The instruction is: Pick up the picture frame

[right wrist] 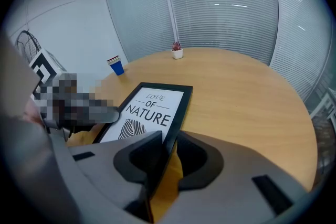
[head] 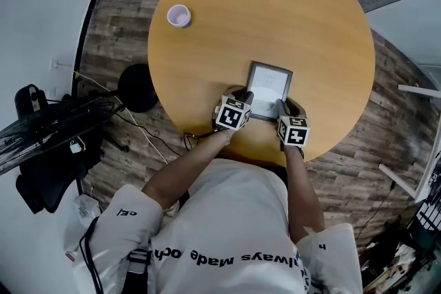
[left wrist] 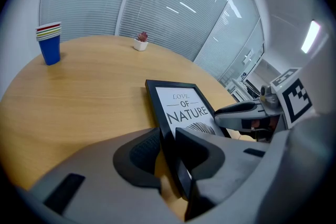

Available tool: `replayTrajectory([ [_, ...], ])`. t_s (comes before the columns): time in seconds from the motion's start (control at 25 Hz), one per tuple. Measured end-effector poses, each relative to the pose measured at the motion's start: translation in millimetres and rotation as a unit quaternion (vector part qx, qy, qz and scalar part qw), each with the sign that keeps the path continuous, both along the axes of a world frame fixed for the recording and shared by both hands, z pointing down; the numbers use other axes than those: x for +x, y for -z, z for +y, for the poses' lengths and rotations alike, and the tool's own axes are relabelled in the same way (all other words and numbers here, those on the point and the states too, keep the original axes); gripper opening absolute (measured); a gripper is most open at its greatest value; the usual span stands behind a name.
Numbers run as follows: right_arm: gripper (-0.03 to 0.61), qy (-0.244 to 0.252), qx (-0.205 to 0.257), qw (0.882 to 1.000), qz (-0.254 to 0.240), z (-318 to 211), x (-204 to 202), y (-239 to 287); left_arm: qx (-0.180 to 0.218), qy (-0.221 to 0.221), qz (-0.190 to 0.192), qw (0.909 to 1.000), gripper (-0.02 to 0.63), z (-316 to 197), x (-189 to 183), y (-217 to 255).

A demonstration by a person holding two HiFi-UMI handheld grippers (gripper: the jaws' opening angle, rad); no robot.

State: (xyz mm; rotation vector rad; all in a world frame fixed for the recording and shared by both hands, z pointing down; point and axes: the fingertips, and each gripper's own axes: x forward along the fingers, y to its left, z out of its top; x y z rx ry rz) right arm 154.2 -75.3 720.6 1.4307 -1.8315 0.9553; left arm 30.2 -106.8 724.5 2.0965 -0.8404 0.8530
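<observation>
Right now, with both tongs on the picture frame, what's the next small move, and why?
Probably lift the left tongs and right tongs together, evenly, a little off the table. Each is shut on a side edge of the picture frame near its close end, so the grip looks set, while its far end seems to rest on the wood.

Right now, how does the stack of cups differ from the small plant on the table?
The cups are blue, with coloured rims stacked on top; the plant is reddish and sits in a white pot. The cups stand on the left side of the table, the plant near its far edge. Both stand upright, well apart from the frame.
</observation>
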Motion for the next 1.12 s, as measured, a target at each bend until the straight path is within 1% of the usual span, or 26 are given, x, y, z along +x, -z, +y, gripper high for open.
replayTrajectory([
  [0.52,0.101,-0.008,0.015,1.0,0.001,0.5,-2.7,16.4,0.014,0.003,0.006,0.9999,0.109,0.3,-3.2,15.3],
  [1.12,0.101,-0.014,0.048,0.999,0.007,9.6,-0.8,43.5,0.042,0.003,0.016,0.999,0.107,8.3,-1.2,43.9],
])
